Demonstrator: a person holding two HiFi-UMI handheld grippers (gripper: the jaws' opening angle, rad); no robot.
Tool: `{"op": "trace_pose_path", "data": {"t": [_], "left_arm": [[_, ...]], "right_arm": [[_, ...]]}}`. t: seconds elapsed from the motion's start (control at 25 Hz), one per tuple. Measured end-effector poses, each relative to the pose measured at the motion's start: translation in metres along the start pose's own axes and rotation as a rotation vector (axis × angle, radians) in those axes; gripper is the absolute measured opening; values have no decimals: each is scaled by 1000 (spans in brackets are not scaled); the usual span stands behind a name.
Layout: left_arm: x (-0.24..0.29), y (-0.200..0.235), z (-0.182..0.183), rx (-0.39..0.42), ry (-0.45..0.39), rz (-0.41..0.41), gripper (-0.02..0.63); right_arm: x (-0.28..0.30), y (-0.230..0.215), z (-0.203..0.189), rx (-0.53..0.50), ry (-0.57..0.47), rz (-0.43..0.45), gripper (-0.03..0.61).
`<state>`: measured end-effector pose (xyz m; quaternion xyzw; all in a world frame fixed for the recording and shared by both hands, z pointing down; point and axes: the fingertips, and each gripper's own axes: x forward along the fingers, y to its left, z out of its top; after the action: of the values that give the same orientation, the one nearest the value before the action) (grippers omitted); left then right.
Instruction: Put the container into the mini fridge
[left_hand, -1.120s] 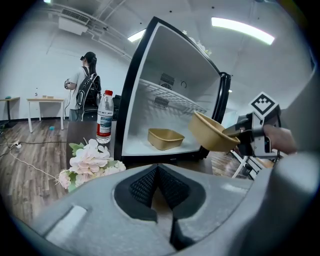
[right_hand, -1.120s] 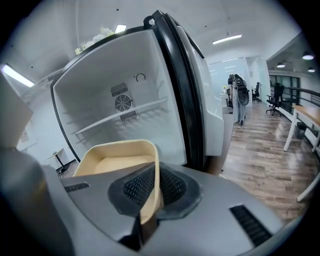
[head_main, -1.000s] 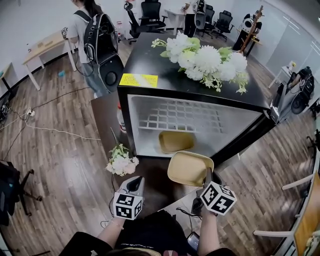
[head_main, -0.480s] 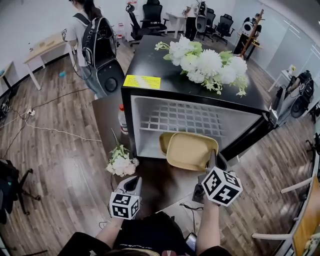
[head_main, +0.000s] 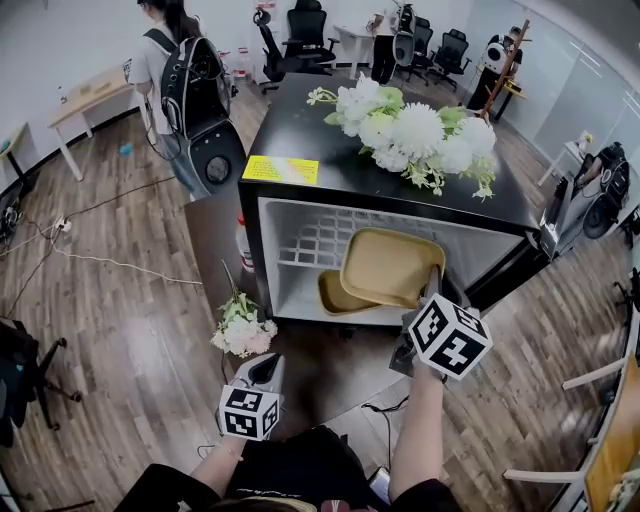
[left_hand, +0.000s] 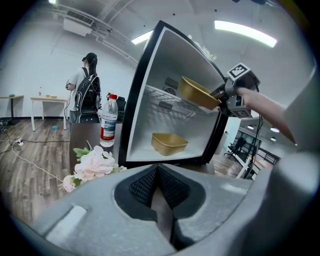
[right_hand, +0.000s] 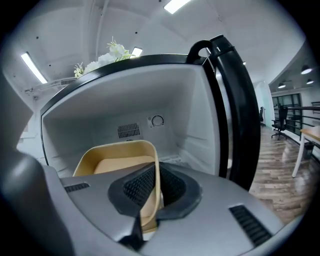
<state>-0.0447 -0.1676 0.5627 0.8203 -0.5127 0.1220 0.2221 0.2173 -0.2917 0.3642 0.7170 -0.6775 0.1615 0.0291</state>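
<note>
The right tongs (right_hand: 152, 192) are clenched on one side wall of the tan container (head_main: 390, 265). They pinch the thin wall just under the rim, one pad inside and one outside. The container hangs out from this grip at the mouth of the open mini fridge (head_main: 262, 250), about at the level of the wire shelf (head_main: 310, 238), and it is a little tilted.

I judge it light and rather stiff. The smooth wall could bend or slip when it is held at one edge only, so a deep bite near a corner seems safer. Inside, it looks empty.

A second tan container (head_main: 335, 297) sits on the fridge floor under the shelf, also empty as far as I can see. The left tongs (left_hand: 161, 197) are closed on nothing, low in front of the fridge.
</note>
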Motion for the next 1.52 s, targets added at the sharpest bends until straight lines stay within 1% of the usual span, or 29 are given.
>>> {"op": "trace_pose_path", "data": {"t": [0.2,0.4,0.6,0.76,0.96,1.2,1.52], "left_arm": [[5,4,2,1,4,10,8],[10,14,10,2,0,35,8],[15,21,17,-1,1,52,8],[20,24,23,-5,-4,59,8],[24,24,26,-15,-9,62,8],[27,24,22,-14,-2,70,8],[29,26,21,-15,1,86,8]], "right_arm": [[21,2,13,-23,-1,-12,21],[43,3,14,-18,29,-16,23],[61,4,10,-47,83,-34,23],[72,4,9,-92,125,-54,25],[82,5,12,-110,131,-64,25],[92,7,4,-137,142,-59,31],[95,11,-1,-222,158,-63,60]]}}
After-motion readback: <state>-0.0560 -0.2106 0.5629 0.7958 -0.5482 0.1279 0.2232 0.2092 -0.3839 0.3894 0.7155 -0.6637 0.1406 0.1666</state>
